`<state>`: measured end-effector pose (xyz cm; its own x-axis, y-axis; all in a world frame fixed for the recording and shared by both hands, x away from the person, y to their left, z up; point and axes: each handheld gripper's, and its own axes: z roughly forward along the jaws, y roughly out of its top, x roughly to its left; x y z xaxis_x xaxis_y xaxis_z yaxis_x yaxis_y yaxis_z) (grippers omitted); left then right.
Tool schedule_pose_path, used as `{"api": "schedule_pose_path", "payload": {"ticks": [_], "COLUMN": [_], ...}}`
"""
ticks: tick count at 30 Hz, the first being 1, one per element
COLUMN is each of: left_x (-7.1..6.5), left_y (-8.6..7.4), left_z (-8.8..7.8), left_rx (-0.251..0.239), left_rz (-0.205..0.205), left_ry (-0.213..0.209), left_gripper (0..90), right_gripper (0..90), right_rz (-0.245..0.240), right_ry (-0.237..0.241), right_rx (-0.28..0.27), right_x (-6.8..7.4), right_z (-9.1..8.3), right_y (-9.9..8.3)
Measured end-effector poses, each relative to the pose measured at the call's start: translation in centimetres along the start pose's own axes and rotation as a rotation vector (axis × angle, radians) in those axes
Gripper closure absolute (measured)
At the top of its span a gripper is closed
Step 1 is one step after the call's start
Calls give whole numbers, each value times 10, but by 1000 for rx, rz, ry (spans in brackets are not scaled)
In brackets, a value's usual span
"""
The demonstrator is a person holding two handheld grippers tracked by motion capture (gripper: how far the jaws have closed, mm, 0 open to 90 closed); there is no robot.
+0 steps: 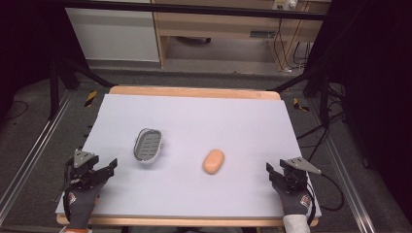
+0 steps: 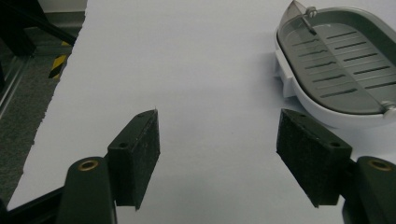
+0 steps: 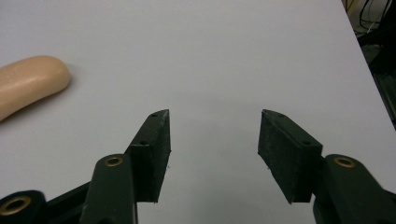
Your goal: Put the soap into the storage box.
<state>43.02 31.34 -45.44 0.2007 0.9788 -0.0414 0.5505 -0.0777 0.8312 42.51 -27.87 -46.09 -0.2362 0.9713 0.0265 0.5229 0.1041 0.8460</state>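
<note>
We see a peach soap (image 1: 214,161), a white dish (image 1: 148,145) with grey slotted insert, a pale lilac mat (image 1: 194,121), and black jaws.

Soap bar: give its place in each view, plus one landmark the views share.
High view: the soap bar lies right of centre on the grey mat, right of the soap dish.
Left gripper view: not in it.
Right gripper view: soap bar at the left edge.
Shared landmark: the grey mat.

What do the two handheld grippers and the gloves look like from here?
Both the left gripper and the right gripper are black with flat dark fingers, brass-coloured pivots, grey three-cornered top plates and black cables. The hands wear dark grey gloves with small red markings.
</note>
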Motion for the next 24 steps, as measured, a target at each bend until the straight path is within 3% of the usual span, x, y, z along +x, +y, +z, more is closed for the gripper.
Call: {"api": "schedule_pose_path", "payload": {"ticks": [5, 12, 24], "left_x": [-1, -5, -12], "left_y": [2, 5, 16], "left_z": [-4, -5, -10], "left_rx": [-9, -4, -10], "left_rz": [-5, 14, 19], "left_ry": [-12, -26, -74], "left_gripper": [287, 271, 246], "right_gripper": [421, 406, 383], "right_rz": [-4, -33, -43], "right_ry": [-2, -42, -44], "right_rx": [7, 35, 38], "right_x": [3, 9, 12], "right_z": [0, 2, 1], "right_y": [0, -3, -3]}}
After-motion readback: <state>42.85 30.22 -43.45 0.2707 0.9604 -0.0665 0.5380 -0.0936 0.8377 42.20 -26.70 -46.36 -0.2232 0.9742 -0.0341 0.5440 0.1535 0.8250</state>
